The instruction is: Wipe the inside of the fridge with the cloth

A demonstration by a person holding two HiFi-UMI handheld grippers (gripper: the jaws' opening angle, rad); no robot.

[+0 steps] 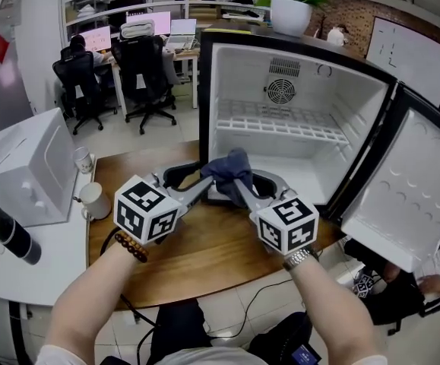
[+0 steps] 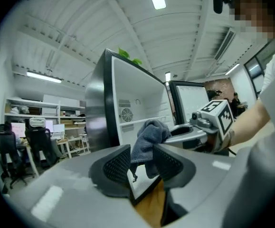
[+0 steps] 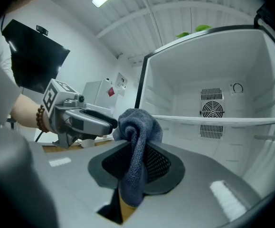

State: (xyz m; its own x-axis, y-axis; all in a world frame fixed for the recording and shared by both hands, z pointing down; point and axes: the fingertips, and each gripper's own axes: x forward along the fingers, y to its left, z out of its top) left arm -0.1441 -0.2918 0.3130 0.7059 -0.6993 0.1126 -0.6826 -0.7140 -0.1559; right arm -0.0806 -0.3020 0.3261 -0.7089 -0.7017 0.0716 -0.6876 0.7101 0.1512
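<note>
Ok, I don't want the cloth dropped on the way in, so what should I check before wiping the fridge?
1. The fridge door stands open: ok.
2. The right gripper is clamped on the cloth: ok, the pads press it.
3. The left gripper is clear of the cloth: not ok, its jaws are apart but the cloth hangs between them.
4. Nothing blocks the shelf: ok.
5. The cloth is damp: cannot tell.
</note>
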